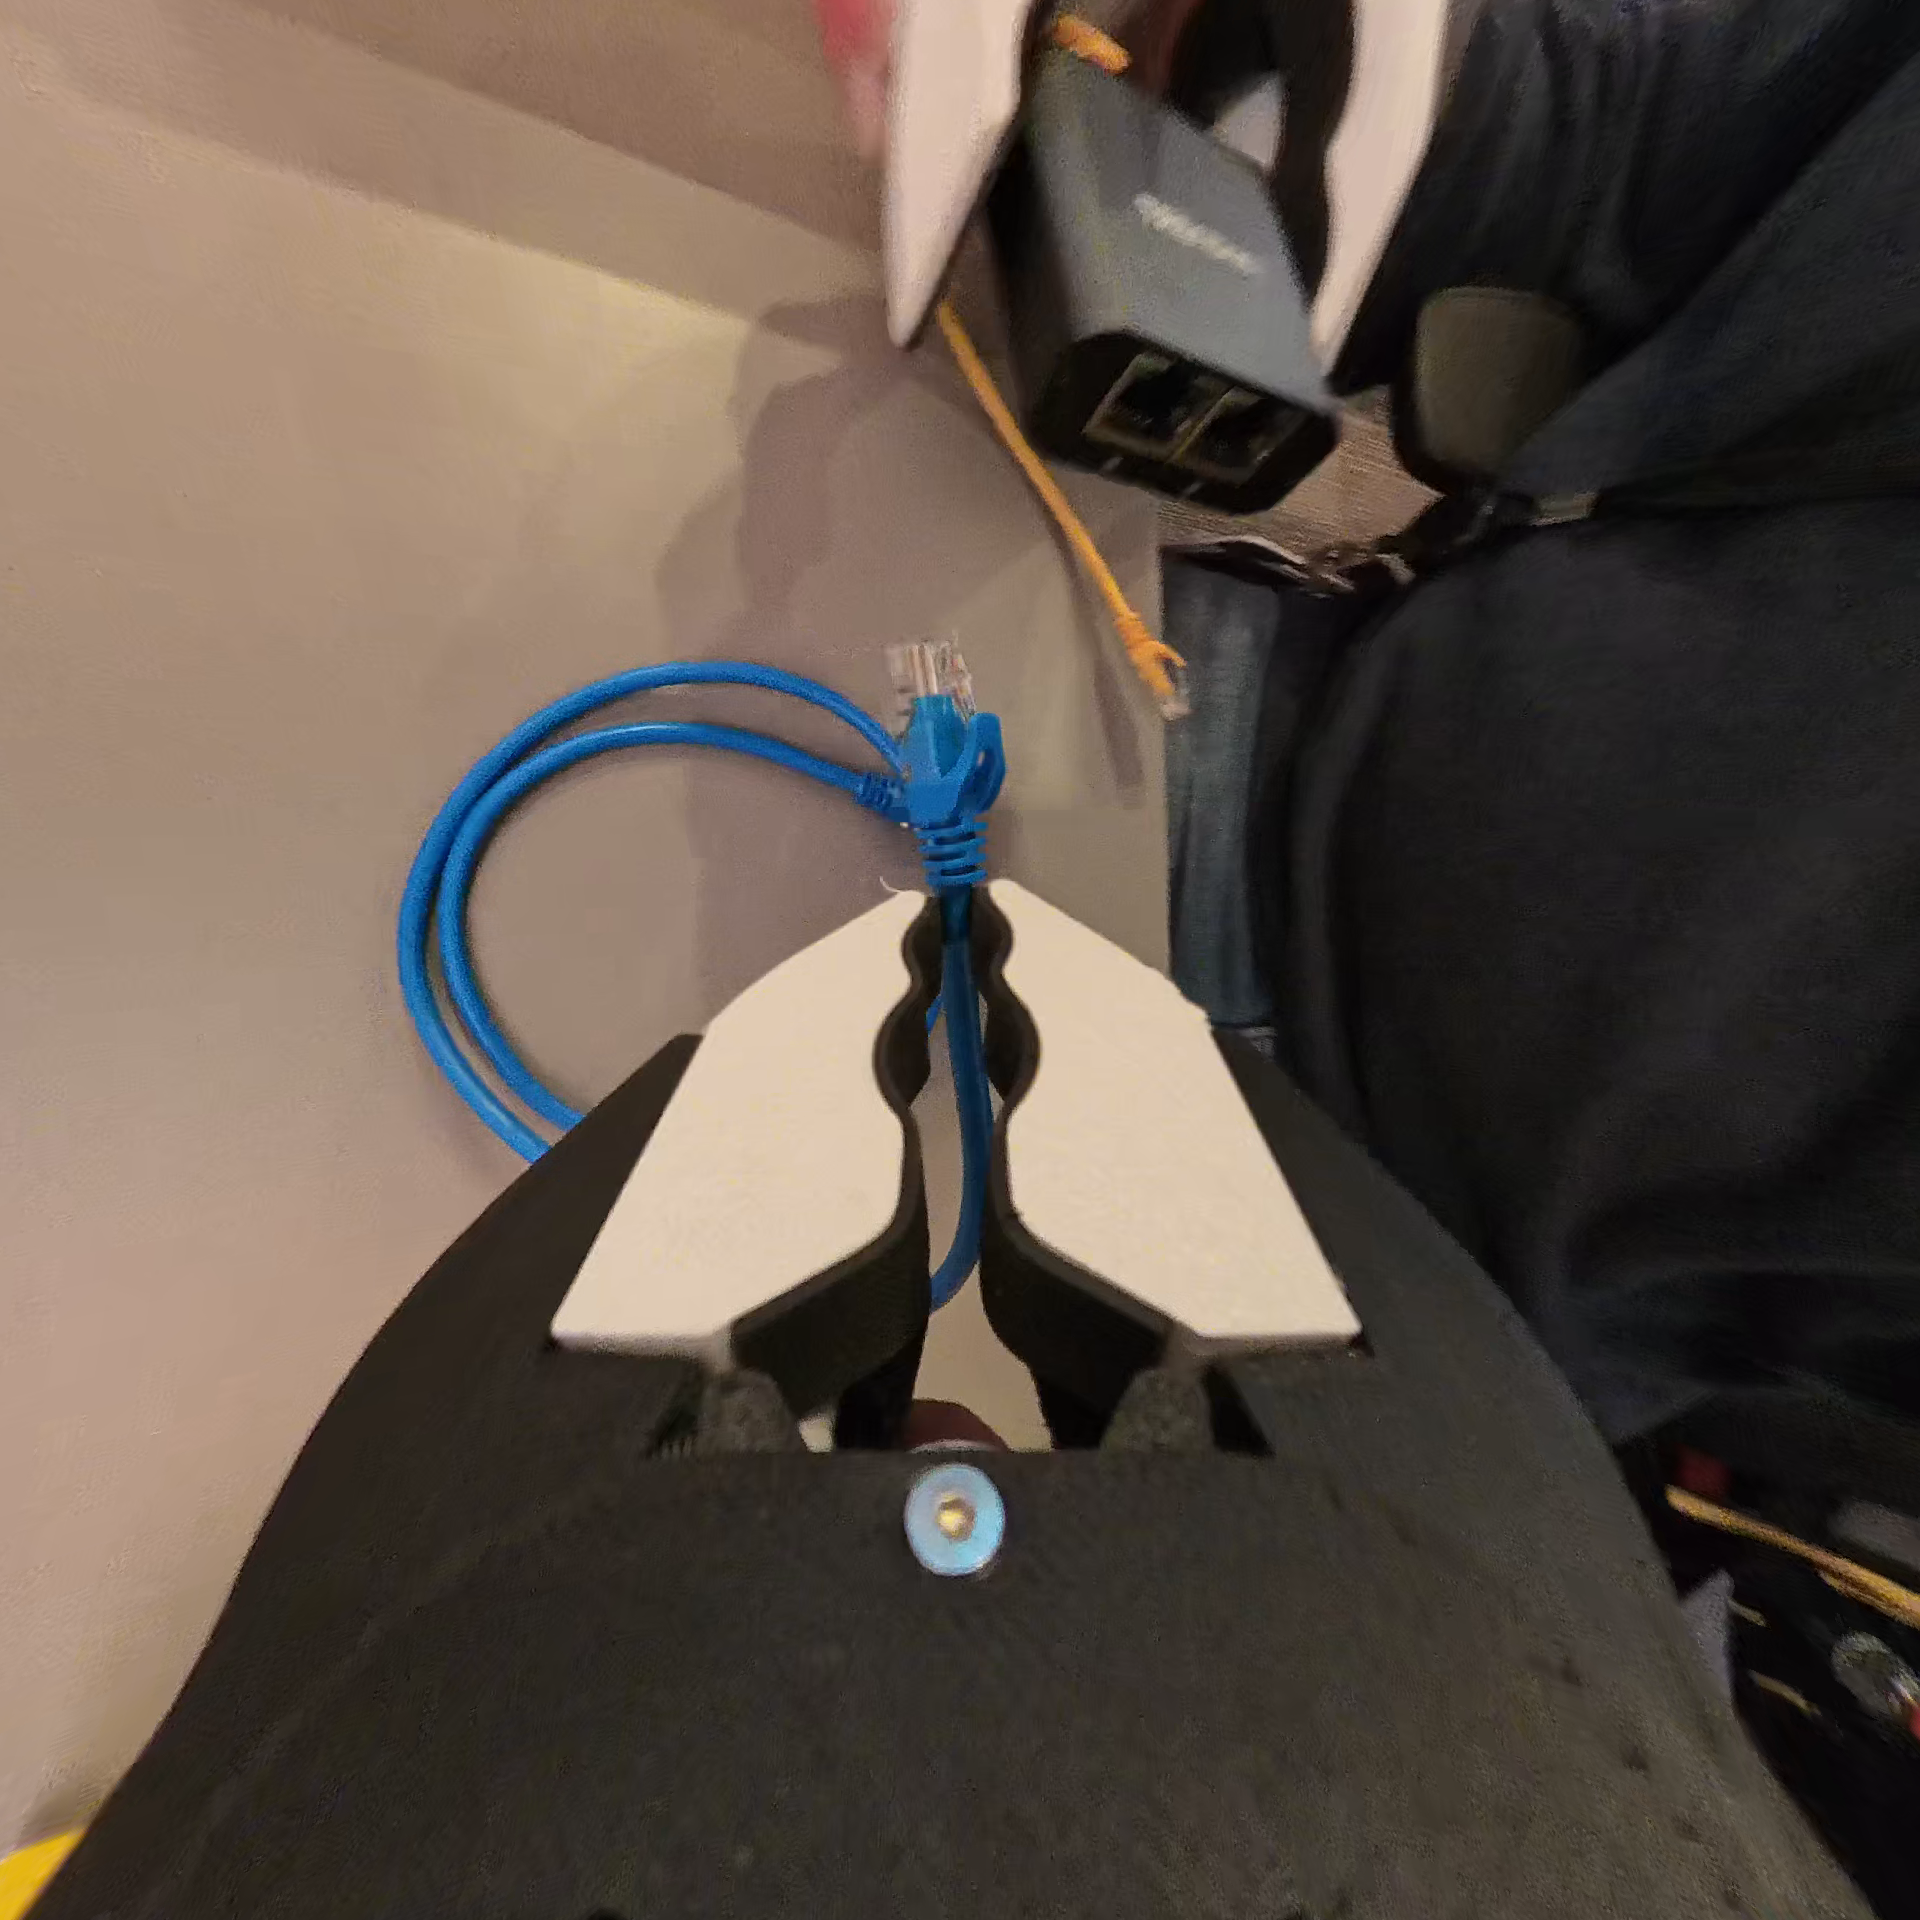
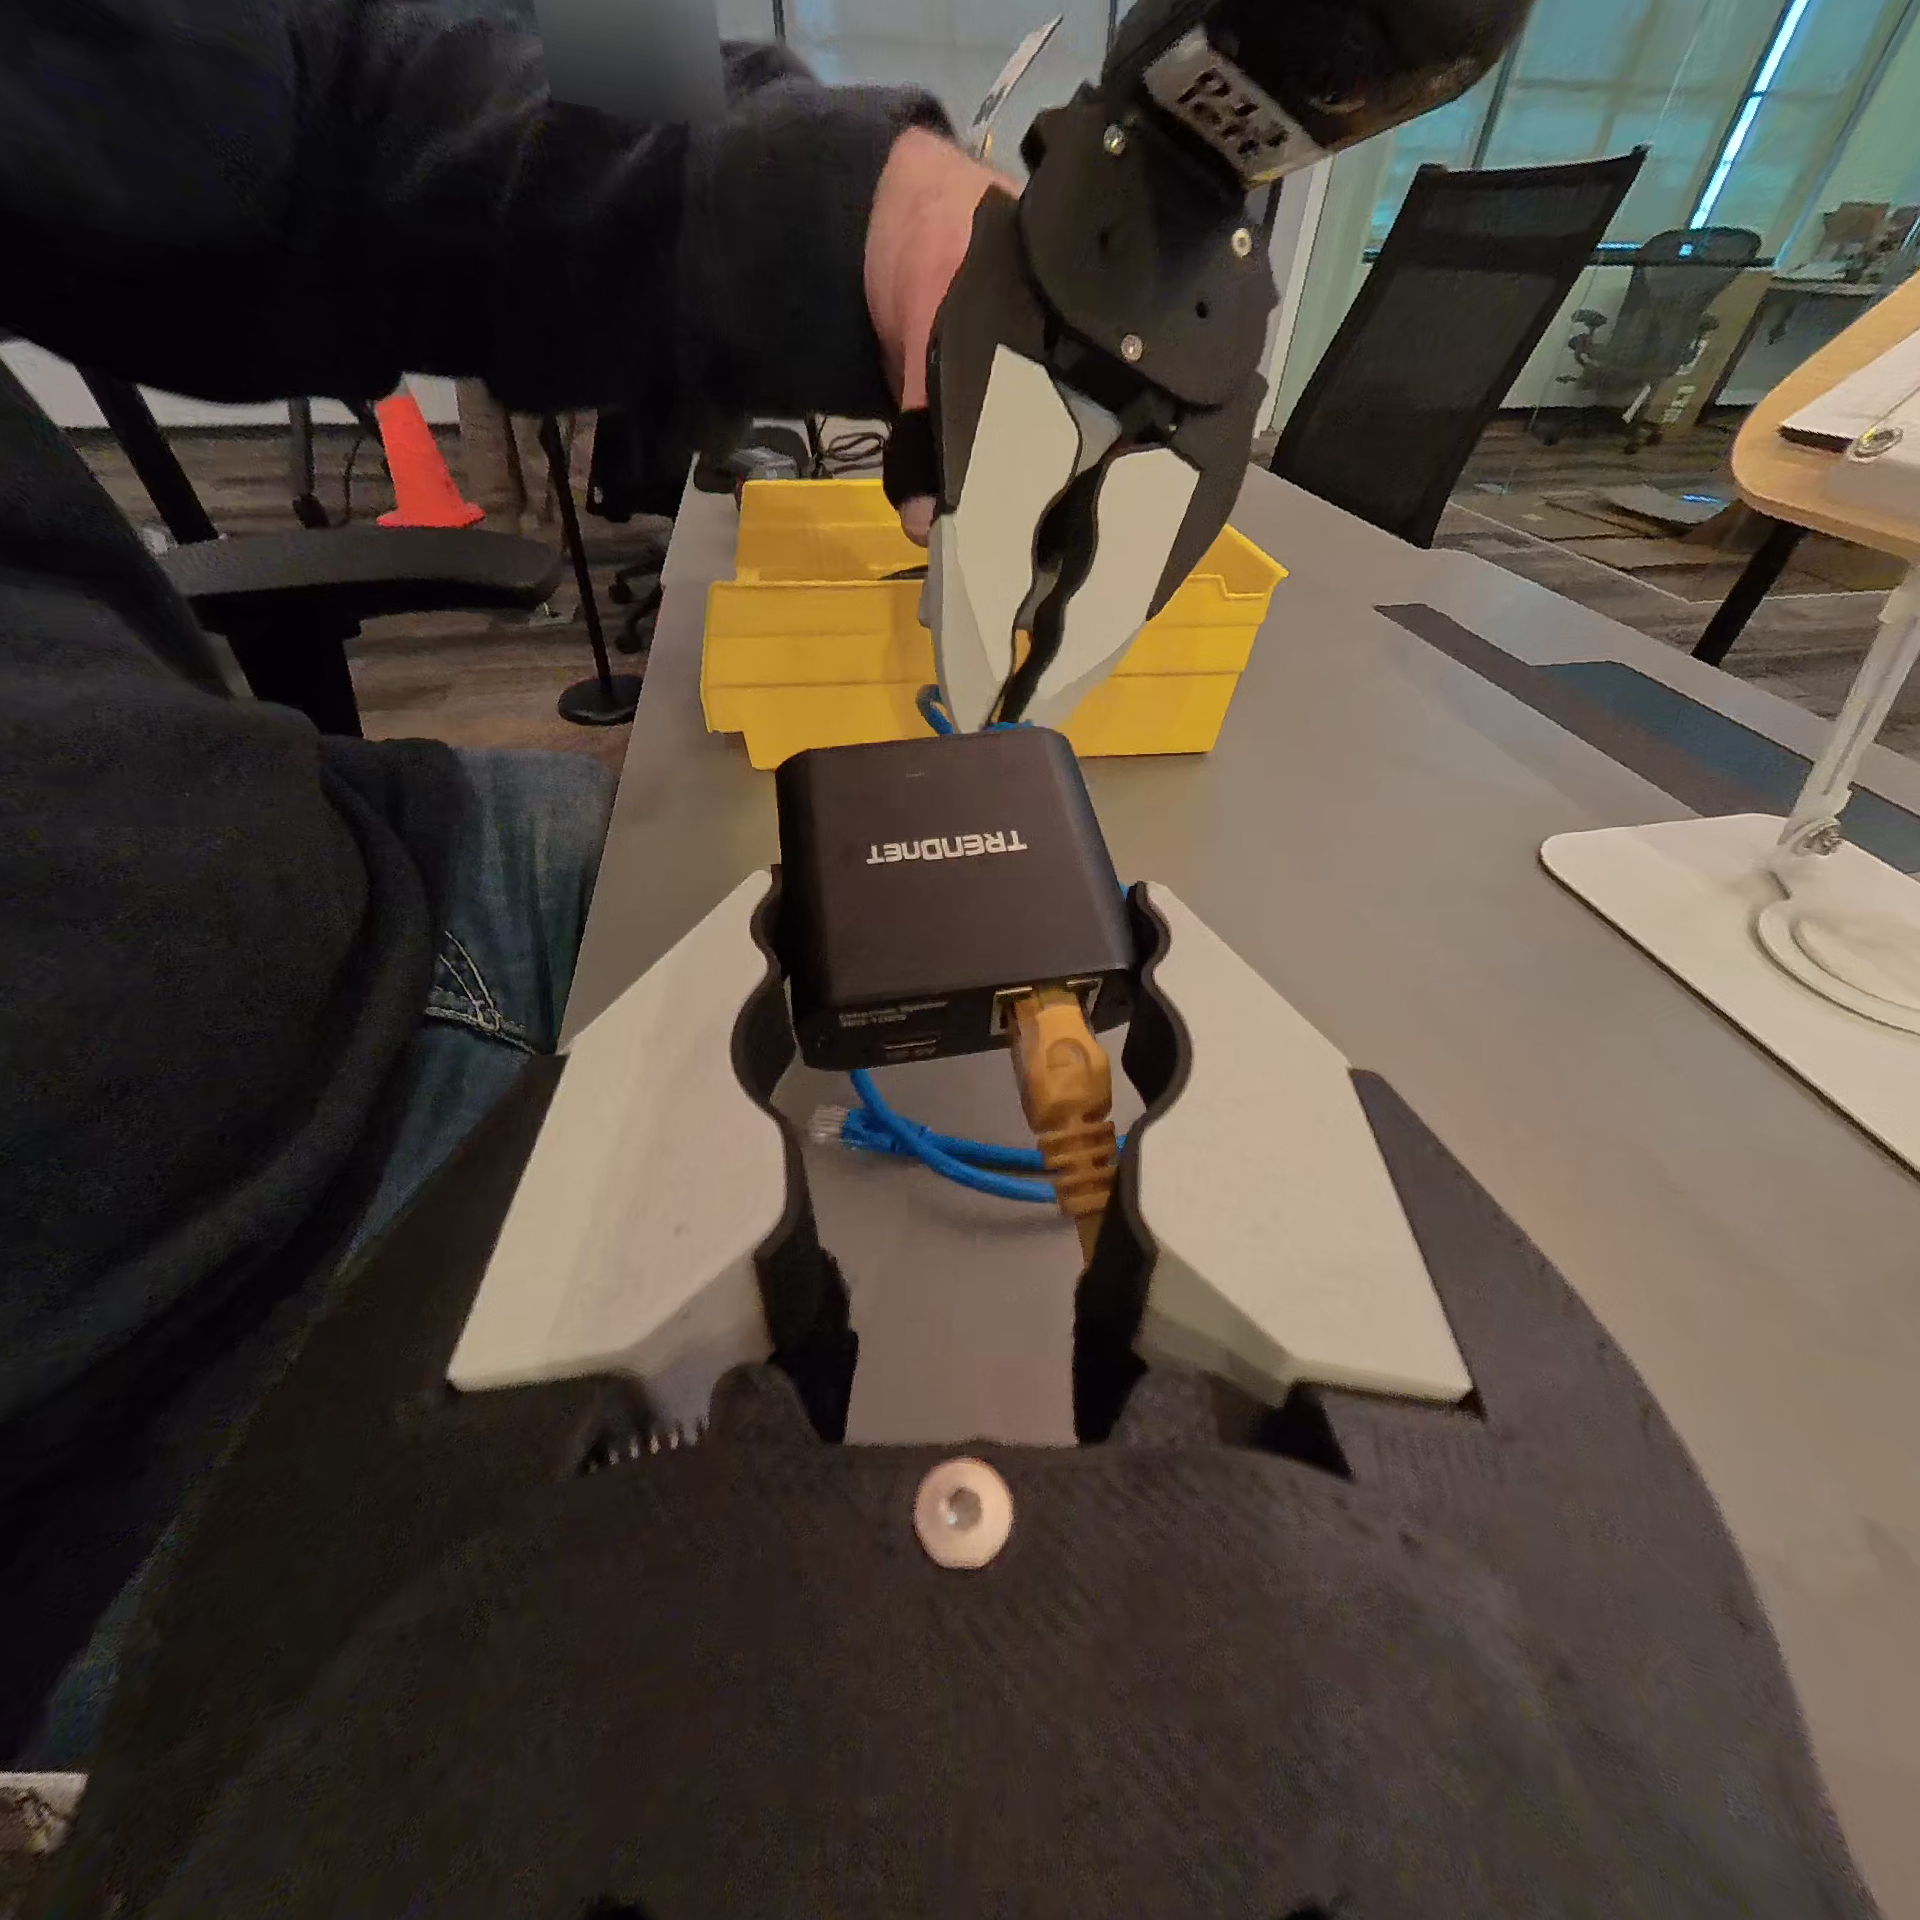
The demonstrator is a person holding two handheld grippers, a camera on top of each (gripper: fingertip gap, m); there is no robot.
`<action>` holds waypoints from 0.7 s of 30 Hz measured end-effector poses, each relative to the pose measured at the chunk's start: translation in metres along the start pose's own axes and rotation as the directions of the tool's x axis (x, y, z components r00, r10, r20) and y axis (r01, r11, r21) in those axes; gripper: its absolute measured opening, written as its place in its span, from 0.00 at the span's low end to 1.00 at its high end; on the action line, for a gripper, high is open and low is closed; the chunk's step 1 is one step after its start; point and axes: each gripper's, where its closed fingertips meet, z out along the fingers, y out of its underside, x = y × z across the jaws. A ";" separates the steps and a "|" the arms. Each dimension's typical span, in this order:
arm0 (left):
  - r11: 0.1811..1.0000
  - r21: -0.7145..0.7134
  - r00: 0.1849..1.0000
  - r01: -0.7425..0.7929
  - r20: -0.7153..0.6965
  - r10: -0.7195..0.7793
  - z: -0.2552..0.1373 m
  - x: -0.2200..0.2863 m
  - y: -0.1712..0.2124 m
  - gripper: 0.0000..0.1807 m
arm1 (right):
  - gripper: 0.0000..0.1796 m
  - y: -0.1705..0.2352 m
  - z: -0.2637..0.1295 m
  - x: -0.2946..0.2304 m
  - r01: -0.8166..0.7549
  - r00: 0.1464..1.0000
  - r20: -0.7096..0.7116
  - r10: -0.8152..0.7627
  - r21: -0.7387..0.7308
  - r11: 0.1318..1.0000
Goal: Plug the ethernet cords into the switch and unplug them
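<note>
My left gripper (image 1: 956, 894) is shut on the blue ethernet cord (image 1: 447, 883) just behind its plug (image 1: 940, 769), which points up at the black switch (image 1: 1164, 260) but is apart from it. Two empty ports (image 1: 1195, 410) face the plug. My right gripper (image 2: 951, 914) is shut on the switch (image 2: 935, 883) and holds it above the grey table (image 2: 1351, 935). An orange cord's plug (image 2: 1060, 1081) sits in a port on the near face; its other end (image 1: 1158, 665) hangs free. The left gripper (image 2: 997, 717) shows beyond the switch.
A yellow bin (image 2: 831, 665) stands behind the switch. A white stand with a flat base (image 2: 1714, 914) is at the right. The person's dark sleeve and jeans (image 2: 499, 935) are along the table's left edge. Office chairs and an orange cone (image 2: 416, 457) stand farther off.
</note>
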 end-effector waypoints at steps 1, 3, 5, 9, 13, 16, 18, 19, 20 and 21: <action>1.000 -0.021 1.000 -0.006 -0.021 0.006 0.001 0.003 -0.001 0.03 | 0.35 0.001 0.002 0.000 0.003 1.000 0.004 -0.003 -0.010 1.000; 0.998 -0.064 0.997 -0.026 -0.070 0.021 0.002 0.010 -0.001 0.03 | 0.35 0.002 0.005 0.002 0.009 1.000 0.004 -0.009 -0.030 0.999; 0.996 -0.082 0.994 -0.028 -0.104 0.019 0.000 0.013 -0.004 0.03 | 0.35 0.004 0.007 0.003 0.019 1.000 0.005 -0.018 -0.051 0.999; 0.993 -0.105 0.986 -0.056 -0.159 0.039 -0.001 0.014 -0.007 0.03 | 0.35 0.008 0.011 0.005 0.047 0.999 0.008 -0.046 -0.088 0.995; 0.988 -0.124 0.978 -0.095 -0.198 0.070 0.001 0.013 -0.008 0.03 | 0.35 0.012 0.017 0.007 0.093 0.996 -0.003 -0.094 -0.132 0.987; 0.983 -0.150 0.973 -0.102 -0.223 0.067 0.003 0.011 -0.006 0.03 | 0.35 0.017 0.020 0.008 0.112 0.994 -0.004 -0.114 -0.156 0.981; 0.983 -0.158 0.972 -0.091 -0.231 0.052 0.004 0.009 -0.005 0.03 | 0.35 0.019 0.021 0.009 0.116 0.993 -0.004 -0.118 -0.162 0.980; 0.983 -0.160 0.970 -0.092 -0.236 0.052 0.004 0.009 -0.005 0.03 | 0.35 0.019 0.021 0.008 0.115 0.993 -0.001 -0.117 -0.160 0.980; 0.983 -0.164 0.970 -0.084 -0.238 0.043 0.004 0.008 -0.005 0.03 | 0.35 0.019 0.022 0.009 0.117 0.993 -0.001 -0.119 -0.163 0.980; 0.982 -0.169 0.971 -0.078 -0.236 0.037 0.004 0.007 -0.005 0.03 | 0.35 0.020 0.022 0.010 0.122 0.992 -0.005 -0.124 -0.168 0.978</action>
